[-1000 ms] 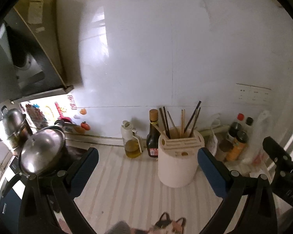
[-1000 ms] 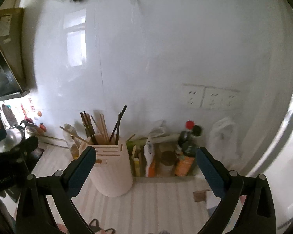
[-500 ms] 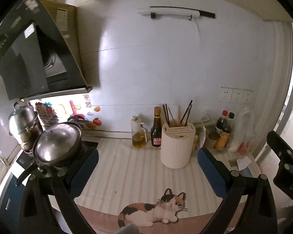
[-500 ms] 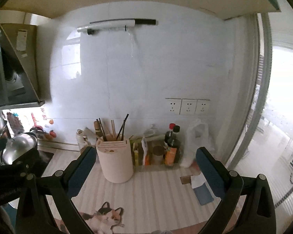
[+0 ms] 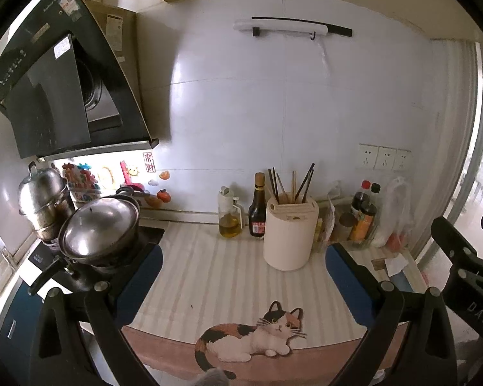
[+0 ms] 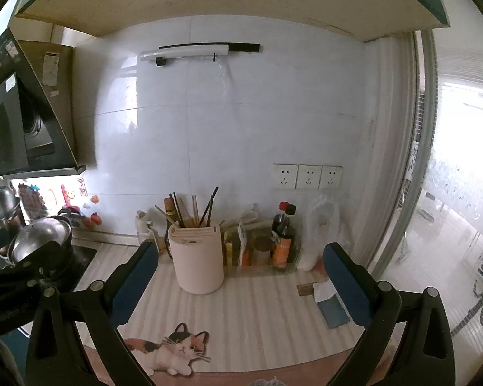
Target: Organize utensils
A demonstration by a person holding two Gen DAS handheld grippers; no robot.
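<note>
While both grippers' fingers (image 5: 138, 276) (image 6: 347, 283) hang spread, a chopstick holder (image 5: 289, 231) stands on the striped counter (image 5: 215, 276).

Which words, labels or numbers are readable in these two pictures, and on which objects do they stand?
"DAS": white letters on the black body of the right gripper, cut off at the frame edge.
Red sign on the wall tile: characters too blurred to read.
Dark bottle: red label too small to read.
Range hood: stickers and panel print too small to read.
</note>
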